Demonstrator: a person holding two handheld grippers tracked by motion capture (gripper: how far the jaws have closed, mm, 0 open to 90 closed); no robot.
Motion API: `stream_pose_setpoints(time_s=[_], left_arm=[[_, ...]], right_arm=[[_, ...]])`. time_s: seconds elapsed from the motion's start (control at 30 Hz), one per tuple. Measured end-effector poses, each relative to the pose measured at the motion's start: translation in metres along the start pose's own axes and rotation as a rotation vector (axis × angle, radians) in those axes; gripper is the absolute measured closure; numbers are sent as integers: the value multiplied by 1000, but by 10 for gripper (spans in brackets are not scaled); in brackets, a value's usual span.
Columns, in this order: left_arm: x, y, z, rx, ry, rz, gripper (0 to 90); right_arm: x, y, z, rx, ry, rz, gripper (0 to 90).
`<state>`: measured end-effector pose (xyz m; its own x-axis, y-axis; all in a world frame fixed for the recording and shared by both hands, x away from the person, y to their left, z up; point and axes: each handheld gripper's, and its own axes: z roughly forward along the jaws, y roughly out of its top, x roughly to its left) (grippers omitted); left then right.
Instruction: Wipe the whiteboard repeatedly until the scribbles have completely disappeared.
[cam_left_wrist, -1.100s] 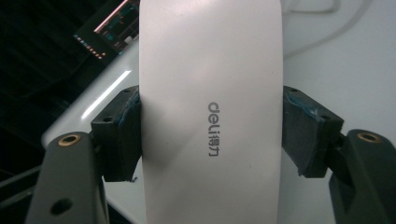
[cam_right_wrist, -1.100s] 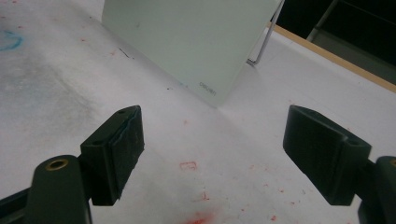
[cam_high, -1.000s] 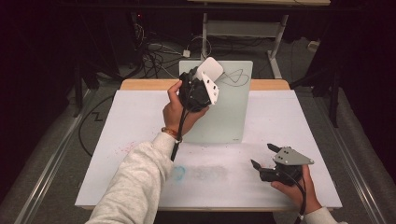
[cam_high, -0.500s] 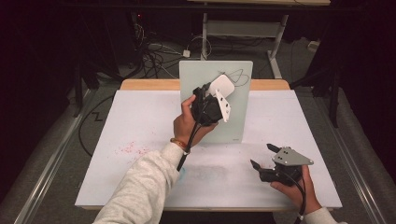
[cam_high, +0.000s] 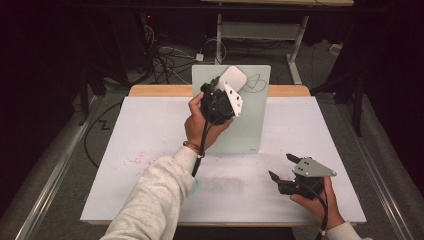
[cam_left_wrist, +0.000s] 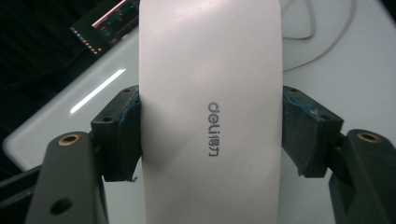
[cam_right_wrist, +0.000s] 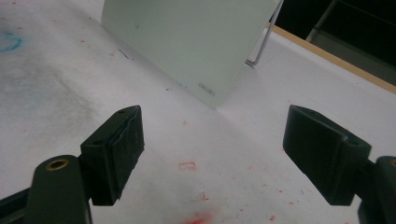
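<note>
Two tools are in play, and the left one matters here. The left tool (cam_high: 226, 95) is clamped on a smooth white rounded-rectangle plastic eraser (cam_left_wrist: 210, 112), its jaws pressing the two long sides, so the eraser's long axis runs straight out along the tool. A grey printed brand mark sits on its glossy face. In the high view the eraser (cam_high: 233, 79) is held up against the upper part of a pale green glass writing board (cam_high: 252, 112), which stands tilted back on a thin wire stand at the far middle of the white counter (cam_high: 150, 125). A thin looping pen scribble (cam_high: 254, 82) lies on the board just to the right of the eraser, and that is the relation the next move turns on: judging from this, the wiping stroke would need to travel sideways to the right across the board, with the eraser's broad face kept flat to the glass.

Near the board's lower right corner, and well in front of it, the right tool (cam_high: 282, 170) rests low over the counter with its jaws standing wide apart and holding nothing. Red and blue marker smudges fleck the matt counter surface in front of the board. The left hand is plainly the nearer one to the scribble.
</note>
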<state>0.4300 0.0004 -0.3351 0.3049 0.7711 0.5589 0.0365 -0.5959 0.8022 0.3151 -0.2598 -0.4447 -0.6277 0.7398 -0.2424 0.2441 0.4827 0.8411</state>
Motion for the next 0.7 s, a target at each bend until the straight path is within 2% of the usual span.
stream_pose_setpoints(time_s=[0.03,0.1,0.27,0.4,0.57,0.7], left_arm=[[-10,2,1,3,-14,16,292],[-22,4,3,4,-29,40,292],[-51,5,6,4,-69,73,292],[-67,6,8,7,-85,105,292],[-65,7,8,2,-103,115,291],[-42,8,6,-6,-65,79,292]], right_arm=[[0,0,0,1,0,-3,210],[1,0,1,4,5,-5,210],[0,0,0,2,1,-2,210],[0,-1,0,3,3,-1,210],[0,-1,0,2,4,-7,210],[0,-1,0,3,5,-4,210]])
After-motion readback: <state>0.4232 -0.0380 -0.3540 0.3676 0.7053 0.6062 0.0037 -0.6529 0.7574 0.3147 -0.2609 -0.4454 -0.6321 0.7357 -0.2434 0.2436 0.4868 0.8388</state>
